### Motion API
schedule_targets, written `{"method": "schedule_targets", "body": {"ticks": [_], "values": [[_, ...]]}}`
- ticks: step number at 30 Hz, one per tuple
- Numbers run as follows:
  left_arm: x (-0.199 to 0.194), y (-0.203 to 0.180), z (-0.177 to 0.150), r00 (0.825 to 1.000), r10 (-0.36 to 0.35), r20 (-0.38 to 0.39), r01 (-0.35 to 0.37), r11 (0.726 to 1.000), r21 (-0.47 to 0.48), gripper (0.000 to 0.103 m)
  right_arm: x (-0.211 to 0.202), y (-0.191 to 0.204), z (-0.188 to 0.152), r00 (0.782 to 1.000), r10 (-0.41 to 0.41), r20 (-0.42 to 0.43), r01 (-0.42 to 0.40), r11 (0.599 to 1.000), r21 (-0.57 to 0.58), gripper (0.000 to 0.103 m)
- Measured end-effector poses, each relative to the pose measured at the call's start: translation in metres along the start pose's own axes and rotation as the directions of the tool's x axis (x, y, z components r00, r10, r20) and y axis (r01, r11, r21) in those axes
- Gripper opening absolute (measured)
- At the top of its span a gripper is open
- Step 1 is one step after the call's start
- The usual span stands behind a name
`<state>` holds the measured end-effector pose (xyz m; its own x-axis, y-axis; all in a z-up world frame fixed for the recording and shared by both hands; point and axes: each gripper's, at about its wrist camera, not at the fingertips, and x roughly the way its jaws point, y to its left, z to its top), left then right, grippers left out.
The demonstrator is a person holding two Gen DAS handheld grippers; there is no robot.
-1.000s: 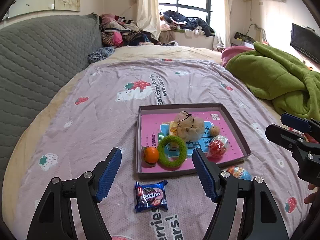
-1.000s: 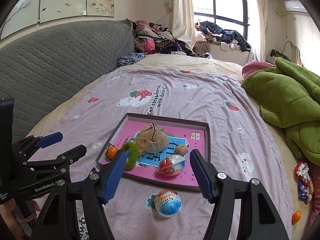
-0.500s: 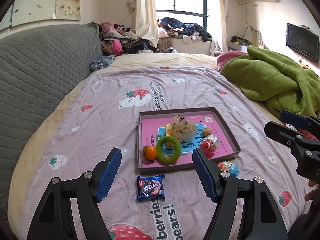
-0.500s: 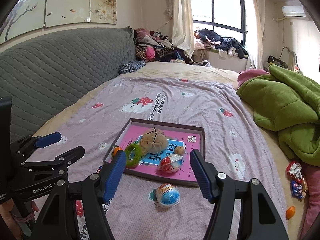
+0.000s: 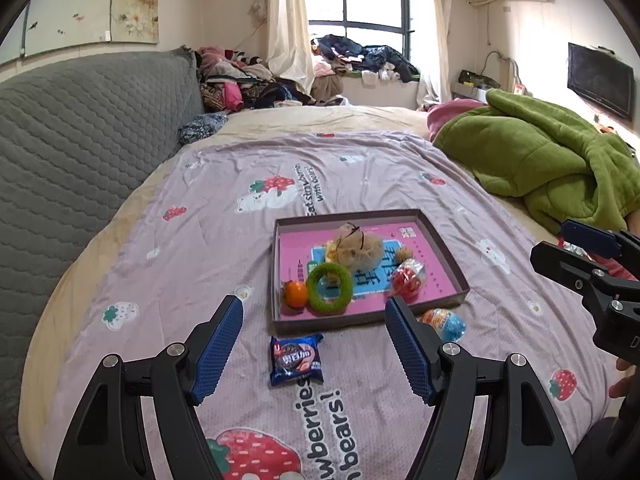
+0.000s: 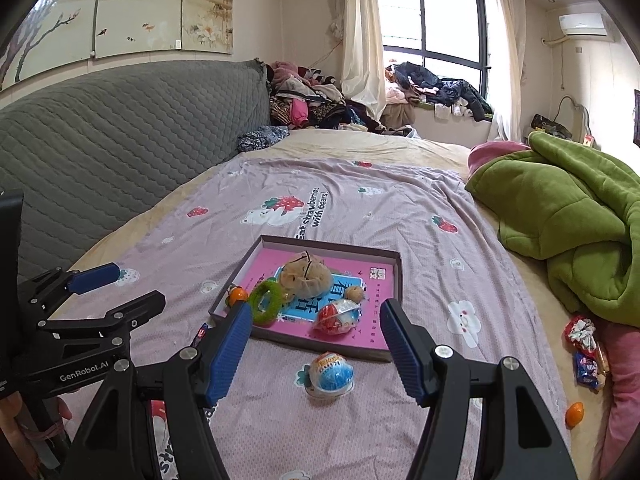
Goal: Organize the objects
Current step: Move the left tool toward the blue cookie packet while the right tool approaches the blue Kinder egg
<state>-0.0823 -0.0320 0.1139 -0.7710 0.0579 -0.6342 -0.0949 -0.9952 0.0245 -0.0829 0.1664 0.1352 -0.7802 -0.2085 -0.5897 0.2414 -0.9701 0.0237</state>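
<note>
While both grippers hover above the bedspread (image 5: 200,216), left gripper (image 5: 314,344) fingers spread wide, holding nothing; right gripper (image 6: 316,346) likewise wide, unladen; blue cookie packet (image 5: 296,359) lies between the left fingers, just before the tray (image 5: 448,248); blue-and-white egg (image 6: 330,374) rests on the spread near the tray's front edge; tray holds orange, green ring, plush, red egg.

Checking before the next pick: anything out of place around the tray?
Yes. Two items lie outside the tray on the sheet: a blue snack packet near its front edge, and a blue-and-white toy egg by its front right corner. Loose wrappers and a small orange sit off at the bed's right side.
</note>
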Motion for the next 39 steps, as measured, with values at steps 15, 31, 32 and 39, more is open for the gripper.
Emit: {"method": "schedule_targets", "body": {"ticks": [15, 31, 32, 39], "values": [[0.024, -0.005, -0.033, 0.996, 0.0, -0.085, 0.0, 1.0, -0.004, 0.075, 0.016, -0.002, -0.036, 0.998, 0.009, -0.06, -0.009, 1.0, -0.002, 0.066], [0.04, -0.003, -0.053, 0.991, -0.006, -0.132, 0.003, 1.0, -0.021, 0.075, 0.031, -0.006, -0.058, 0.994, 0.008, -0.107, -0.006, 1.0, 0.02, 0.066], [0.042, -0.003, -0.054, 0.991, -0.006, -0.135, 0.004, 1.0, -0.021, 0.075, 0.032, -0.006, -0.059, 0.994, 0.008, -0.11, -0.005, 1.0, 0.02, 0.066], [0.053, -0.002, -0.062, 0.987, -0.004, -0.159, 0.001, 1.0, -0.022, 0.075, 0.042, -0.007, -0.069, 0.991, 0.005, -0.135, -0.003, 1.0, 0.016, 0.066]]}}
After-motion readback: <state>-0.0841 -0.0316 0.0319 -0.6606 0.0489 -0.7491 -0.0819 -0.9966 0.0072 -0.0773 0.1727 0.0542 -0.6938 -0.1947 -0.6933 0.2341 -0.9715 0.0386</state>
